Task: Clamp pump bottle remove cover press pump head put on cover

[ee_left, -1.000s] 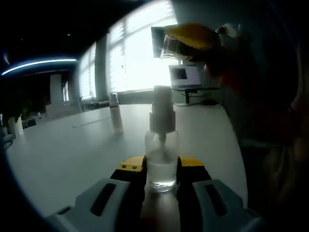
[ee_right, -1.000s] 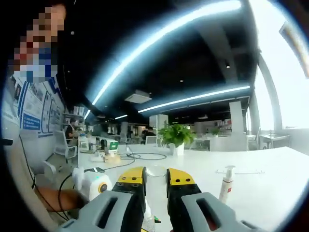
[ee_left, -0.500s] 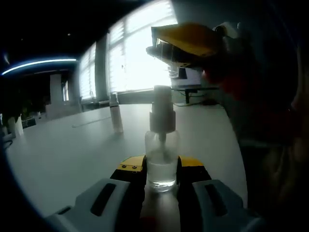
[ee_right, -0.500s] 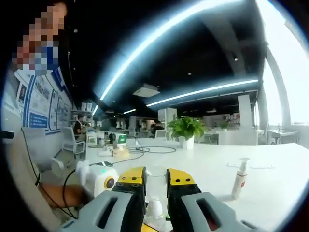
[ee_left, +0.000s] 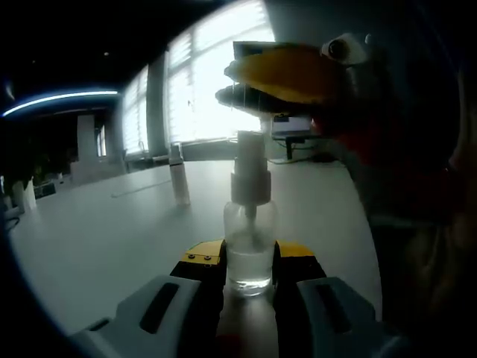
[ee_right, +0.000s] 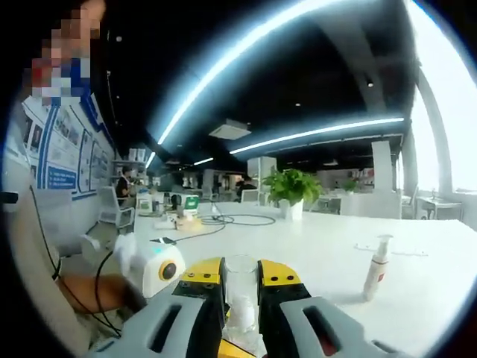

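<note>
Bottle: pump bottle stands upright on white table, clamped low on its clear body betw. yellow pads of left gripper; pump head bare, no cover on it.
Cover: clear cover held betw. jaws of right gripper, jaws narrow, closed on it; in left gripper view that gripper hangs just above pump head, whether touching can't tell.
Step (judged): cover looks on its way back onto pump head, so late in task; can't tell from here if pump was pressed.
Risk 1: cover comes down off-axis vs pump head, catches nozzle, tips or twists bottle in the clamp.
Risk 2: clear plastic slick, thin; hard squeeze or push could pop cover out of jaws.
Risk 3: grip on bottle is low, so side push at head gives leverage; bottle could lean.
Near bottle: second slim bottle farther back on table, left of it, well apart; bright windows behind.
</note>
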